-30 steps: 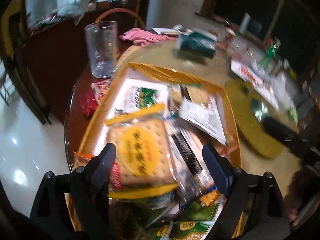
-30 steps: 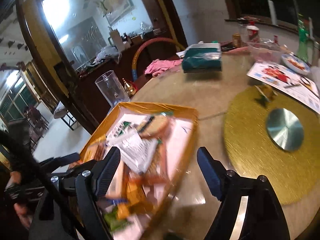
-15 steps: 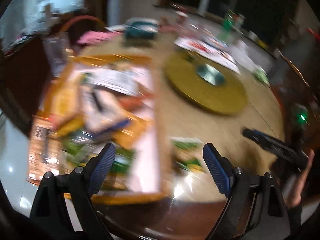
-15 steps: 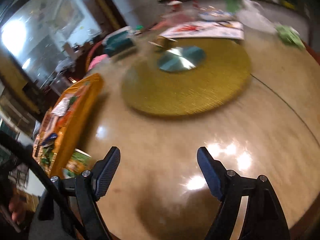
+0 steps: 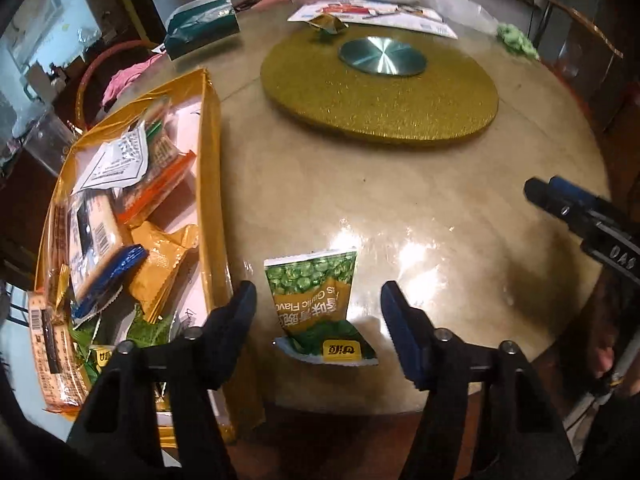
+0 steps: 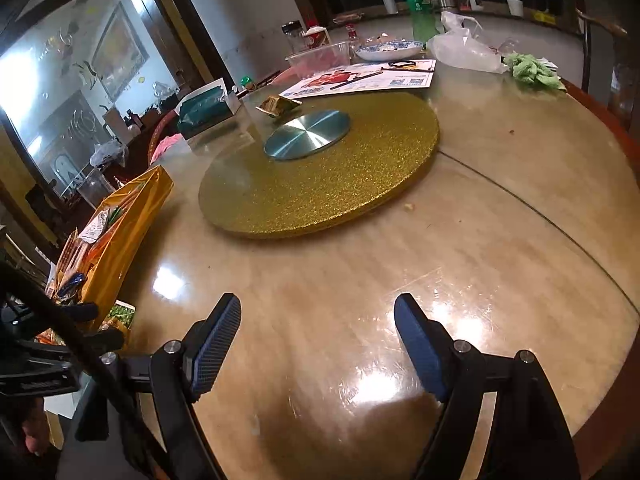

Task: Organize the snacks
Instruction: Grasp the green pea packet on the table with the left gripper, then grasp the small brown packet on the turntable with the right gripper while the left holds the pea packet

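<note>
the left gripper point(image 5: 316, 300) hangs spread wide, straddling a green foil packet of garlic peas point(image 5: 318, 304) flat on the glossy round table point(image 5: 400, 208) beside the shallow gold snack tray point(image 5: 212, 184), seemingly lined up to pinch it, while the right gripper point(image 6: 318, 320) waits agape over bare tabletop.

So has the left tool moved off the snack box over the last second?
Yes. The left tool swung right, off the gold snack box, and now straddles the green pea packet on the table.
</note>
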The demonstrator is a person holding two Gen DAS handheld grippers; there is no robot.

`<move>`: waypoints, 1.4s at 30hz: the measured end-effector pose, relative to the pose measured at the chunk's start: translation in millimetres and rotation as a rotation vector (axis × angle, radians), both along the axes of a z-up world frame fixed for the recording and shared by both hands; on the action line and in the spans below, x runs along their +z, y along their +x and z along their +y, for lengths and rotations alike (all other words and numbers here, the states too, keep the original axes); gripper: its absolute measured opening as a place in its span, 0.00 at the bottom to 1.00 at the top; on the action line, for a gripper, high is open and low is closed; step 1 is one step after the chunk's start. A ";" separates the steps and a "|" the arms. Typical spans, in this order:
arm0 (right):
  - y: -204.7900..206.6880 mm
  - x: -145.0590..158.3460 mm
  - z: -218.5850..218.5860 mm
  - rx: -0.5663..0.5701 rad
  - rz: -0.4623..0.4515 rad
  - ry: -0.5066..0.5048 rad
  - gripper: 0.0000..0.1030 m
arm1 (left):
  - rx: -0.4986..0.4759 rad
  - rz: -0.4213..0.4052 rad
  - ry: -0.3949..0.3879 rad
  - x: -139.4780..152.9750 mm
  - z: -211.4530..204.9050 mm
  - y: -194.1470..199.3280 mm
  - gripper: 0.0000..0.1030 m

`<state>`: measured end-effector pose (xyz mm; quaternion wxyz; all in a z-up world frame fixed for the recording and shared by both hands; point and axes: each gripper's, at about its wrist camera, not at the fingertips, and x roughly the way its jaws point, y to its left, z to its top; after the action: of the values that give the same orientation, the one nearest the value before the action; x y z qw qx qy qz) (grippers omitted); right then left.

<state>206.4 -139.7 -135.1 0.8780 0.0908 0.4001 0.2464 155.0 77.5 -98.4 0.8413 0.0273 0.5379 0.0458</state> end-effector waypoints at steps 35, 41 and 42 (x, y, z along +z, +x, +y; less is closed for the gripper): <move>108.4 30.6 74.0 0.065 0.159 0.051 0.62 | -0.054 -0.119 -0.248 -0.4 8.2 -34.5 0.35; 144.8 31.0 100.9 0.044 0.181 0.031 0.62 | -0.045 -0.126 -0.291 1.4 16.3 -32.3 0.35; 148.5 31.2 104.9 0.040 0.180 0.023 0.62 | -0.046 -0.127 -0.303 2.0 17.5 -32.3 0.35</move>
<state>354.8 -34.9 -104.0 0.8323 0.1145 0.4763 0.2594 122.7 95.0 -96.4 0.8689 -0.0906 0.4836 -0.0537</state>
